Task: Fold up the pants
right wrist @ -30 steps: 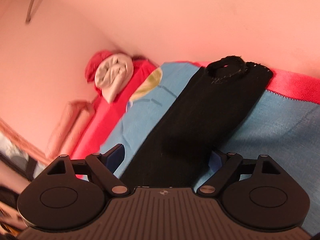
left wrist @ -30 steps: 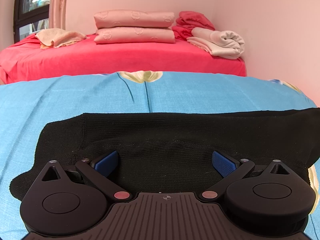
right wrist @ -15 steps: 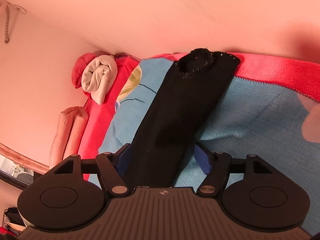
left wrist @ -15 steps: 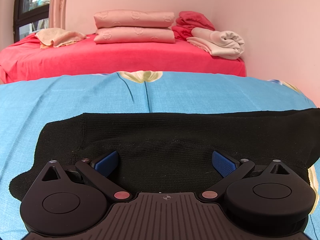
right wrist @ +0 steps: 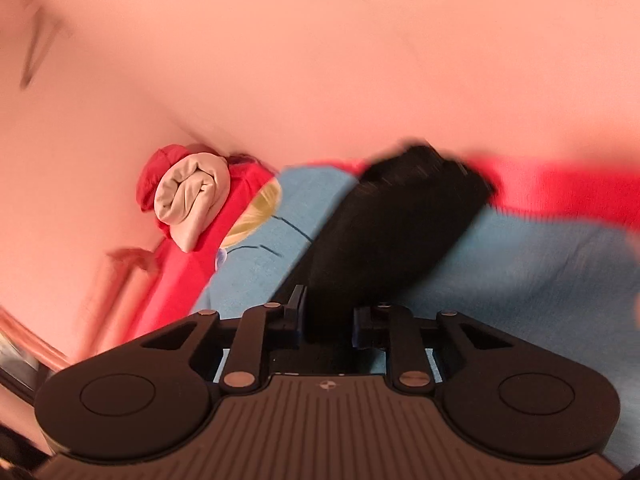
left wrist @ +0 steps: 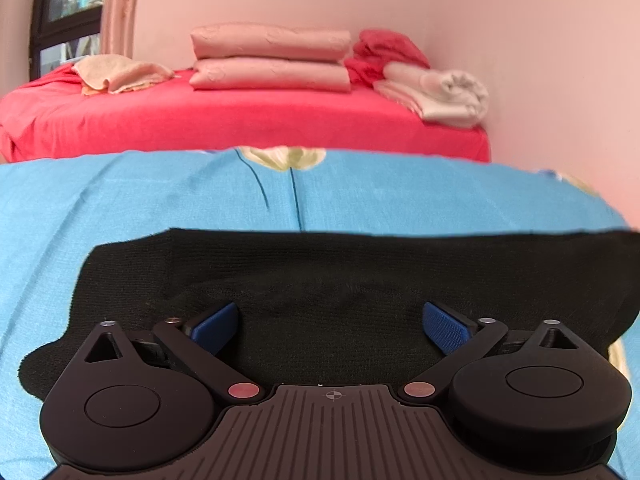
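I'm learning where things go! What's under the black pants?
Under the black pants lies a blue flowered sheet; it shows all around them. The part of the sheet right beneath the pants is covered, so anything there is hidden.

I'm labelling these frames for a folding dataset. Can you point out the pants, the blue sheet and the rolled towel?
pants (left wrist: 360, 264): left wrist view, on the flat middle of the black fabric.
blue sheet (left wrist: 120, 208): left wrist view, on a bare stretch left of the pants.
rolled towel (right wrist: 192, 196): right wrist view, on its spiral end.
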Demonstrator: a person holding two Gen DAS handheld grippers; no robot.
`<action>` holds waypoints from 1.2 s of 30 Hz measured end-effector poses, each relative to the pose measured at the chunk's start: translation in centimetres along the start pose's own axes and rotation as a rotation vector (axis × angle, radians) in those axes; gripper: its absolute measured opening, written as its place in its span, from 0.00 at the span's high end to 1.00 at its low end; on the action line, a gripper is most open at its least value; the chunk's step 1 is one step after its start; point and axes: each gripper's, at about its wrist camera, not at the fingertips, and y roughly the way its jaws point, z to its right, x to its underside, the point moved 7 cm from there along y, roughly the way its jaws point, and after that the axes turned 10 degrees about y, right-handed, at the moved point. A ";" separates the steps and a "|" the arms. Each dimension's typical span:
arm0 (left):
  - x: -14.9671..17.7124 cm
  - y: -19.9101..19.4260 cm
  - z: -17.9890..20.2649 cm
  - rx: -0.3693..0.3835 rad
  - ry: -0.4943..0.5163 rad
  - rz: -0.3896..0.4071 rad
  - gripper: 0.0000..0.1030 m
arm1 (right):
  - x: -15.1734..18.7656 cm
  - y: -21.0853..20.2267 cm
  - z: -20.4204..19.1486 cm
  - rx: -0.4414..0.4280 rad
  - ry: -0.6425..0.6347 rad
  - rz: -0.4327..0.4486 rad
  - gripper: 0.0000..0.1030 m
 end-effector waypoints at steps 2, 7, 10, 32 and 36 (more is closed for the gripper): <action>-0.4 -0.8 -0.6 -0.030 -0.022 0.048 0.00 | 0.9 -2.1 -2.7 0.024 -0.163 0.087 0.77; -1.0 -2.1 -1.8 -0.114 -0.064 0.102 0.00 | 9.1 -8.4 -12.7 -0.039 -0.698 0.279 0.77; -1.1 -2.1 -1.9 -0.128 -0.064 0.098 0.00 | 19.1 -11.1 -17.7 -0.130 -1.074 0.323 0.77; -4.1 -3.3 2.6 -0.117 0.061 0.077 0.00 | 41.4 -10.1 -15.3 -0.126 -1.969 0.314 0.51; -6.0 -1.2 7.6 -0.093 0.133 0.040 0.00 | 39.8 -10.9 -15.5 -0.118 -1.928 0.338 0.25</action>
